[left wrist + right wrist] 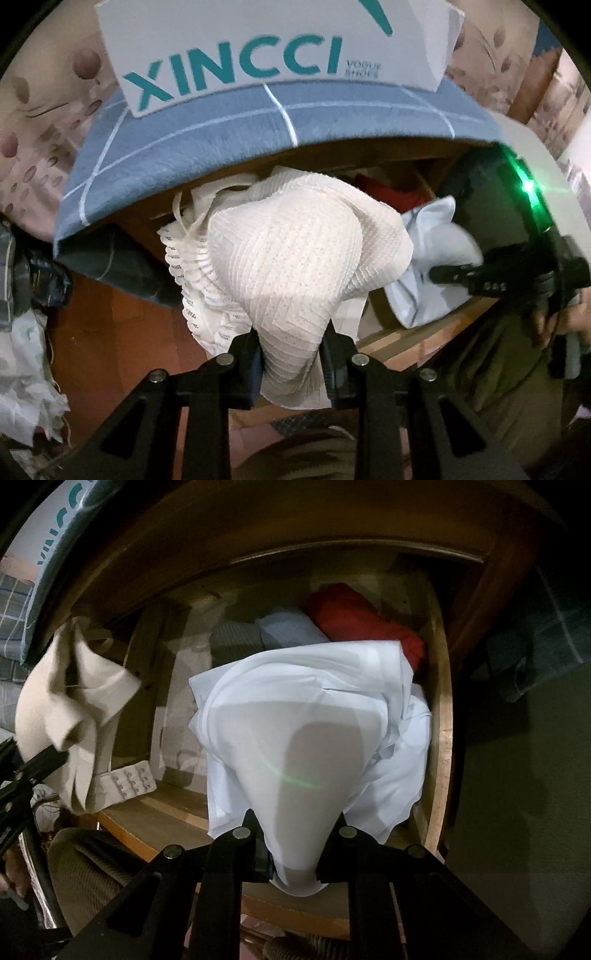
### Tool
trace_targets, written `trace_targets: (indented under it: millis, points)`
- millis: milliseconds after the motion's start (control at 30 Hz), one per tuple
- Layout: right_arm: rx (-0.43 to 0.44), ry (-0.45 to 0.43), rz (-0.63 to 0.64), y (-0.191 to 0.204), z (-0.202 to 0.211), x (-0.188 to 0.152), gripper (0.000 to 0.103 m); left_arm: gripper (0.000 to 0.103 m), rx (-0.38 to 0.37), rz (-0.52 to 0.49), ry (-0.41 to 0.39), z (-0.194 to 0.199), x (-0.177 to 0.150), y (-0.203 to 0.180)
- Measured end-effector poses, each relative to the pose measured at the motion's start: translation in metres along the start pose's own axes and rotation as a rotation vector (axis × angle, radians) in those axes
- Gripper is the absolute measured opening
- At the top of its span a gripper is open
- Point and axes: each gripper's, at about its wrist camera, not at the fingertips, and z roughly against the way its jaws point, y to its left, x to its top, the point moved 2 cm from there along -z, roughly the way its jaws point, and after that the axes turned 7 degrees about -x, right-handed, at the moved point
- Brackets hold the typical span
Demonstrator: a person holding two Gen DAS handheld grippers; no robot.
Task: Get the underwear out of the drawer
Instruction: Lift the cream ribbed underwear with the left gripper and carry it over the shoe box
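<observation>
My left gripper (291, 354) is shut on a cream textured undergarment (295, 258) with frilled edges, held up in front of the open wooden drawer (441, 716). It also shows in the right wrist view (74, 709), left of the drawer, with a hook strap hanging. My right gripper (295, 849) is shut on a pale blue-white smooth undergarment (306, 716), lifted over the drawer's middle. In the left wrist view the right gripper (443, 275) appears at the right with that pale garment (436, 254).
Inside the drawer lie a red folded cloth (362, 620), a light blue one (288, 629) and a grey one (232, 637). A white XINCCI shoe box (258, 55) sits on a blue grid-pattern cloth (221, 129) atop the cabinet. Reddish floor (122, 332) lies below.
</observation>
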Motion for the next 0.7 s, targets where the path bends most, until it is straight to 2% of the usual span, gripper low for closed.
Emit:
trace_targets:
  millis: [400,700]
  points:
    - [-0.001,0.000,0.000,0.000,0.001,-0.001,0.013,0.026,-0.030,0.089,-0.088,0.045,-0.004,-0.007]
    - [-0.003,-0.003,0.000,0.001,0.000,-0.002,0.013,0.026,-0.069,0.094,-0.180,0.103,0.006,-0.017]
